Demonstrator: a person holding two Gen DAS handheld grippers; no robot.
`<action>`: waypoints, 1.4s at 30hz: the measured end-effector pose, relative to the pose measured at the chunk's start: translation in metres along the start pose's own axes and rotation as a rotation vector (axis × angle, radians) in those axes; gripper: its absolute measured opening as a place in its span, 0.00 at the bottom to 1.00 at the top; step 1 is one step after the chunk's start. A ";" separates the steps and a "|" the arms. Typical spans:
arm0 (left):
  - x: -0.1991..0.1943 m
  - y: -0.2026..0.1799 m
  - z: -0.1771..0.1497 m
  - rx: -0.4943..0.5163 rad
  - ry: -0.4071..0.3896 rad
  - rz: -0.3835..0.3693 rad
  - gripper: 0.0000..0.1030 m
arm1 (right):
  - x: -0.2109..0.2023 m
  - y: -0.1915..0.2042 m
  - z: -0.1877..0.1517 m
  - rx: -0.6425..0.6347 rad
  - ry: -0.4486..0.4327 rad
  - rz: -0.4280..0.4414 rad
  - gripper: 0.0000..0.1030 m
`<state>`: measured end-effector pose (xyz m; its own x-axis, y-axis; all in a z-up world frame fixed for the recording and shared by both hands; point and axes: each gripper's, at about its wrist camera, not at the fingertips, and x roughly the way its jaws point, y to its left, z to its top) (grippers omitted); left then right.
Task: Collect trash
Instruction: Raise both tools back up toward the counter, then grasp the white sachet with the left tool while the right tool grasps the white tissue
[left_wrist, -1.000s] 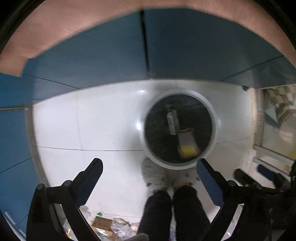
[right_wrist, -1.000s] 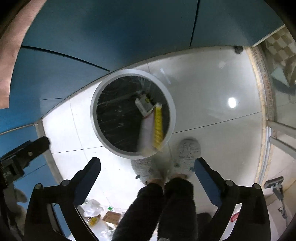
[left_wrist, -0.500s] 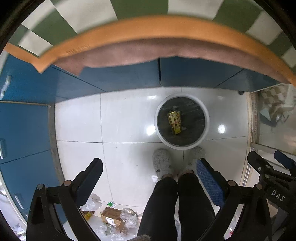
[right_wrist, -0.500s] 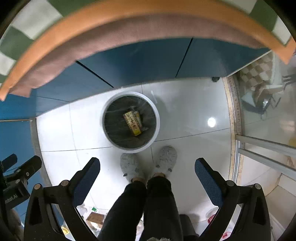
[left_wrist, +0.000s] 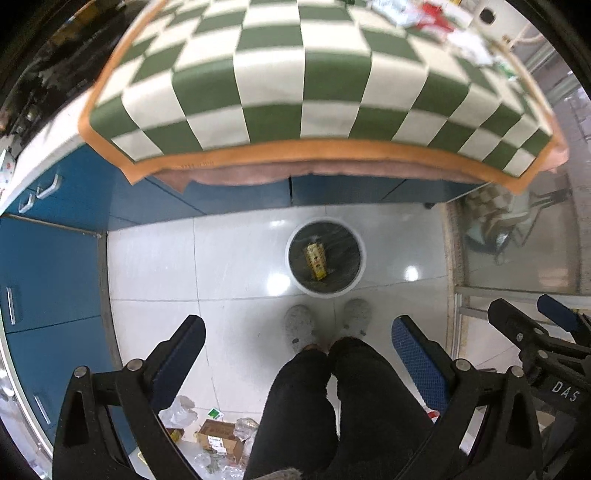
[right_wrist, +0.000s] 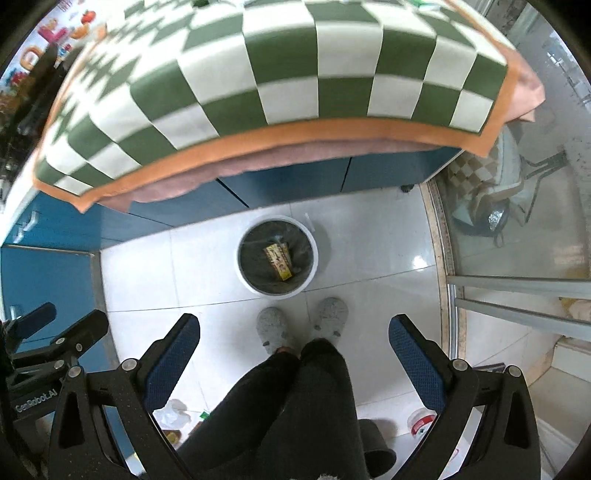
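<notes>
Both tools are held high over the floor, looking straight down past the person's legs. The left gripper (left_wrist: 297, 332) has its jaws spread wide with nothing between them; the right gripper (right_wrist: 293, 332) is the same, wide apart and empty. Each shows at the edge of the other's view, so they hang side by side.

Straight out from either one, at about twelve o'clock, stands the white-rimmed bin (left_wrist: 360, 266) on the tiled floor, just beyond the grey slippers (left_wrist: 300, 326). A yellow carton (left_wrist: 315, 261) already lies in it, its long axis running roughly twelve to six.

What is left to collect lies the other way. On the floor near six to seven o'clock from the left gripper, back by the person's heels, sits a small cardboard box (left_wrist: 218, 439) among crumpled clear wrappers (left_wrist: 179, 408); its long side seems to run roughly four to ten. From the right gripper's view, a round red-and-white lid or tub (right_wrist: 421, 421) shows near five o'clock.

More bits lie blurred at the far edge of the checked cloth on the bench (left_wrist: 314, 74), past twelve o'clock. I would judge the left side nearer the box, the right nearer the lid.
</notes>
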<state>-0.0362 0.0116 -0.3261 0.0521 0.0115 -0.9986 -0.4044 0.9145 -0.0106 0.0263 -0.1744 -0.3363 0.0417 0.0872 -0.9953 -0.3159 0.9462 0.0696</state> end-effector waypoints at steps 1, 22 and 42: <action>-0.011 0.002 0.003 0.005 -0.018 -0.003 1.00 | -0.012 0.000 0.000 0.004 -0.010 0.013 1.00; -0.045 -0.039 0.257 -0.221 -0.171 -0.074 0.99 | -0.073 -0.102 0.218 0.289 -0.187 0.177 1.00; 0.060 -0.083 0.375 -0.272 -0.030 -0.004 0.06 | 0.048 -0.115 0.408 0.123 -0.073 0.127 0.40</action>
<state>0.3431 0.0876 -0.3654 0.0796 0.0243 -0.9965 -0.6342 0.7725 -0.0318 0.4515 -0.1517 -0.3652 0.0785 0.2264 -0.9709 -0.2045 0.9568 0.2066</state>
